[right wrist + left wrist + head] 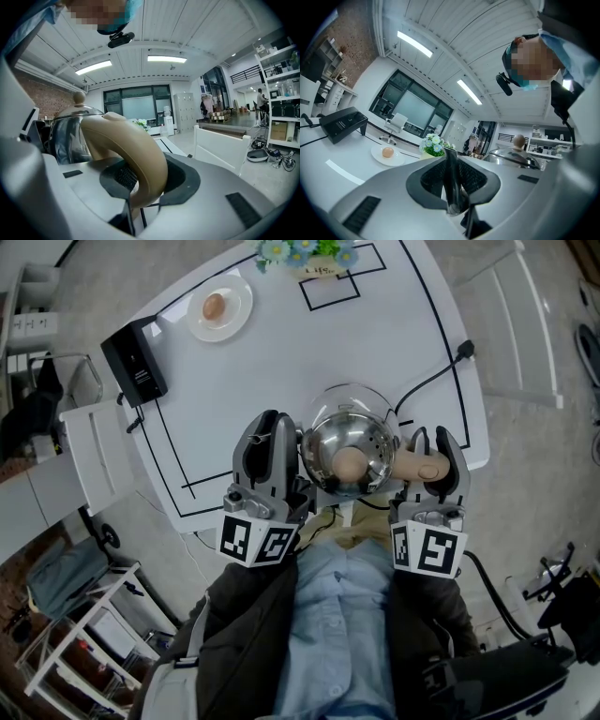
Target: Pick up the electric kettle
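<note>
White worktop (pixel 394 324), black-lined. Steel electric kettle (pixel 349 454) at near edge, approx. centre, between both grippers. Right gripper (pixel 145 180): fingers clamped on beige handle (pixel 136 150). Left gripper (pixel 452 185): fingers nearly together, pinching thin metal lip (pixel 451 173), prob. kettle's spout.

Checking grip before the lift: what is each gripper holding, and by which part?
The right gripper clamps the kettle's tan handle; the left gripper pinches what looks like its spout on the opposite side.
</note>
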`<move>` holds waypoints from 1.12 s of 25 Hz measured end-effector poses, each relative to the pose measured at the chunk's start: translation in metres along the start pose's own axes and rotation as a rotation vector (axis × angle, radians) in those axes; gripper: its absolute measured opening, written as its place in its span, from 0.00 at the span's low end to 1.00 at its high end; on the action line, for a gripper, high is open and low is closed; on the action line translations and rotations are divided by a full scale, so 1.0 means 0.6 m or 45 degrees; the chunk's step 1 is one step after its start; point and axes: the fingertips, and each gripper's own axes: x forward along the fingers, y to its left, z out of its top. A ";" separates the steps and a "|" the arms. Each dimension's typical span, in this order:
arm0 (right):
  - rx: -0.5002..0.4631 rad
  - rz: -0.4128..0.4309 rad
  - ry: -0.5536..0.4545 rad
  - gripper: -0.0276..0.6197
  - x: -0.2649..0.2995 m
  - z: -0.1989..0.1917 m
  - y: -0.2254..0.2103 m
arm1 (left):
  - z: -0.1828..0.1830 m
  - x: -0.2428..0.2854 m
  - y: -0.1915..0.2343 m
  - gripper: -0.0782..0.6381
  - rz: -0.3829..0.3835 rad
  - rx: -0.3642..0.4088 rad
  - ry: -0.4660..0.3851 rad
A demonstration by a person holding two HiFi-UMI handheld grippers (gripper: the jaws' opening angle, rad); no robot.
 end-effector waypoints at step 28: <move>-0.034 0.013 -0.130 0.21 -0.067 0.065 0.036 | 0.072 -0.070 -0.036 0.20 -0.017 0.041 -0.105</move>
